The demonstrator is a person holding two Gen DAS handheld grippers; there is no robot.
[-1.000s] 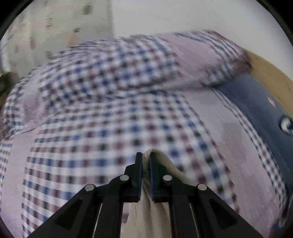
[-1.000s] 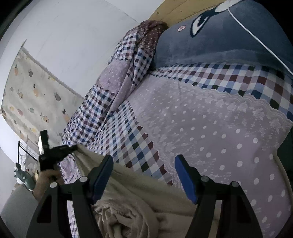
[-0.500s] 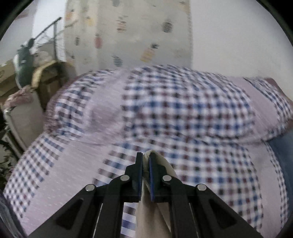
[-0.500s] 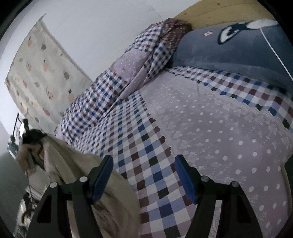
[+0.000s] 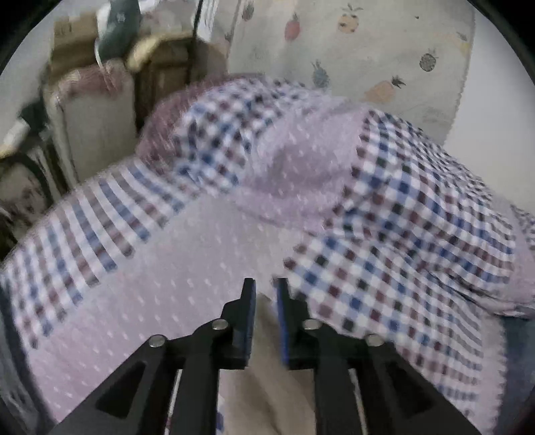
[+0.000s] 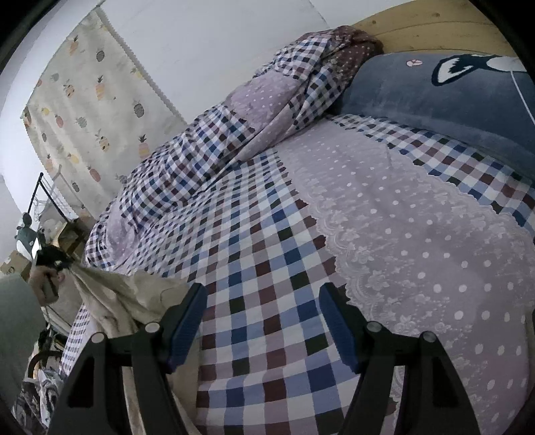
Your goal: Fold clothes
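Observation:
A beige garment (image 5: 267, 384) hangs below my left gripper (image 5: 265, 284), whose jaws are opening. A gap shows between the pads, with the cloth's top edge low in that gap. In the right wrist view the garment (image 6: 110, 294) stretches from the bed's near left edge up to the left gripper (image 6: 50, 262), which a hand holds at the far left. My right gripper (image 6: 263, 294) hovers open over the checked bedsheet (image 6: 267, 267) with nothing between its fingers. The garment lies just left of its left finger.
A bunched checked and lilac quilt (image 6: 200, 150) runs along the wall side of the bed. A dark blue pillow (image 6: 434, 100) leans on the wooden headboard (image 6: 434, 30). A pineapple-print curtain (image 6: 83, 110) hangs behind. Boxes and furniture (image 5: 93, 110) stand beyond the bed's end.
My left gripper swung left along the bed and rolled, drawing the beige garment out to the left. Its jaws, shut on the cloth before, have parted. The right gripper shifted and rolled slightly.

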